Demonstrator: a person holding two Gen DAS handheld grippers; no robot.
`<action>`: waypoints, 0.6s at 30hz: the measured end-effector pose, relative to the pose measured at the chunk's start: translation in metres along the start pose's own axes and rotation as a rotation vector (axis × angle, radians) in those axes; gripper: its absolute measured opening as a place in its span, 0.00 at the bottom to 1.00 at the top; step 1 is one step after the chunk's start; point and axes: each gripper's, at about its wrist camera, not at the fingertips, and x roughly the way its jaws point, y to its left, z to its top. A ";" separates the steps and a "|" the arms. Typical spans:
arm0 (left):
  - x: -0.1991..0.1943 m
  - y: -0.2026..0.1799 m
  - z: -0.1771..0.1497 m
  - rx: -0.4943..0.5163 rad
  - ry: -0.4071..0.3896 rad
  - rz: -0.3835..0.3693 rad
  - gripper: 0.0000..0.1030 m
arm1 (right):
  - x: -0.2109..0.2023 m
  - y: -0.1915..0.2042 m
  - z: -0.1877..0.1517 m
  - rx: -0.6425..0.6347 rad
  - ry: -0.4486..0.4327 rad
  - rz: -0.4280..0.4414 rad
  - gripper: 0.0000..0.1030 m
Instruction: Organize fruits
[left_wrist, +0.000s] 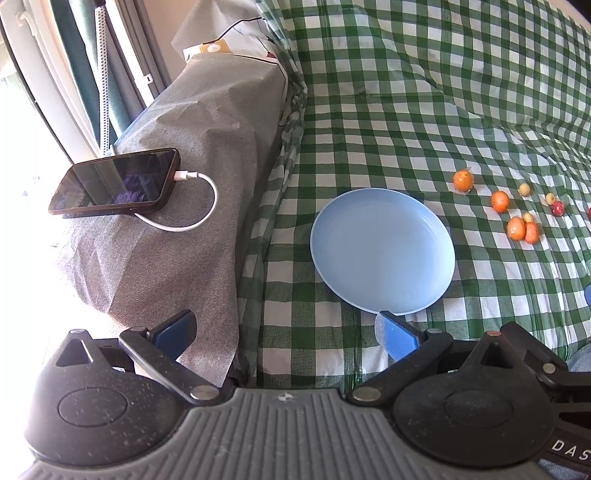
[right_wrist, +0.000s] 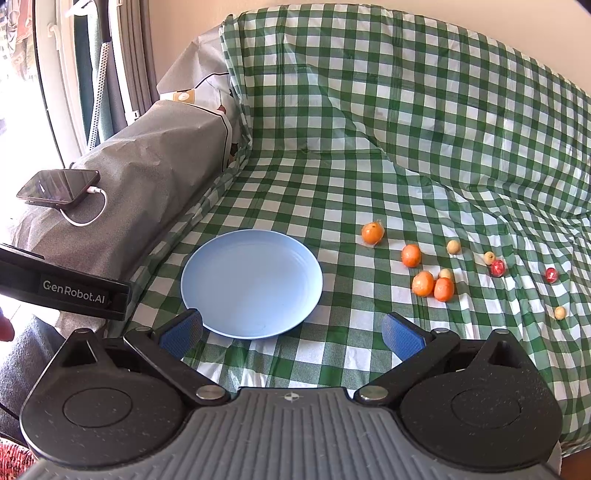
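Observation:
An empty light blue plate (right_wrist: 251, 284) (left_wrist: 382, 251) lies on the green checked cloth. To its right are several small oranges, among them one farthest back (right_wrist: 372, 232) (left_wrist: 463, 180), one in the middle (right_wrist: 411, 255) (left_wrist: 499, 201) and a touching pair (right_wrist: 433, 285) (left_wrist: 522, 229). Pale round fruits (right_wrist: 453, 246) (left_wrist: 524, 189) and small red fruits (right_wrist: 497, 268) (left_wrist: 557, 208) are scattered further right. My left gripper (left_wrist: 286, 328) is open, its right pad by the plate's near rim. My right gripper (right_wrist: 291, 332) is open, hovering just short of the plate with nothing between its fingers.
A grey-covered armrest (left_wrist: 192, 155) (right_wrist: 147, 177) borders the left side, with a phone (left_wrist: 114, 182) (right_wrist: 59, 186) on a white charging cable on top. The checked cloth rises over a backrest (right_wrist: 443, 110) behind. The left gripper's body (right_wrist: 62, 286) shows at the right wrist view's left edge.

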 end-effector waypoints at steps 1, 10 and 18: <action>0.000 0.000 0.000 0.000 0.000 0.001 1.00 | 0.000 0.000 0.000 -0.001 0.001 -0.001 1.00; -0.001 0.000 0.000 0.004 0.003 -0.006 1.00 | 0.000 0.003 0.000 -0.002 0.004 0.000 1.00; -0.001 -0.002 0.001 0.004 0.017 -0.002 1.00 | 0.002 0.006 0.001 0.000 0.011 0.004 1.00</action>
